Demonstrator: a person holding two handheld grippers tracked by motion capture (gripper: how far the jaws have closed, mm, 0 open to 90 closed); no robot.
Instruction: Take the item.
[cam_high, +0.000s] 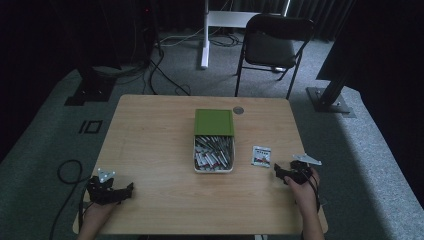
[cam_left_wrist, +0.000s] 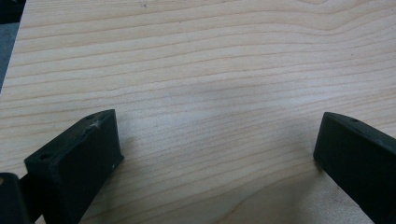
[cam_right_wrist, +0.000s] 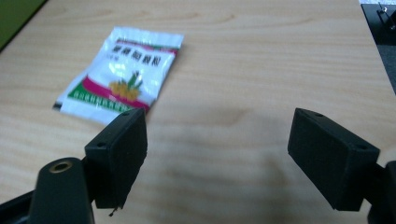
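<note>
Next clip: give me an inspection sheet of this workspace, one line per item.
Surface: wooden table, bare around both claws.
Job's things: open box of small packets with its green lid raised at the far side; one loose sachet to its right.
Clutter: small round disc near the far edge.
Grippers: left claw open, empty; right claw open, empty, near the sachet.
Cables: a cable loops off the left gripper.
Surroundings: folding chair, grey carpet, dark curtains.
</note>
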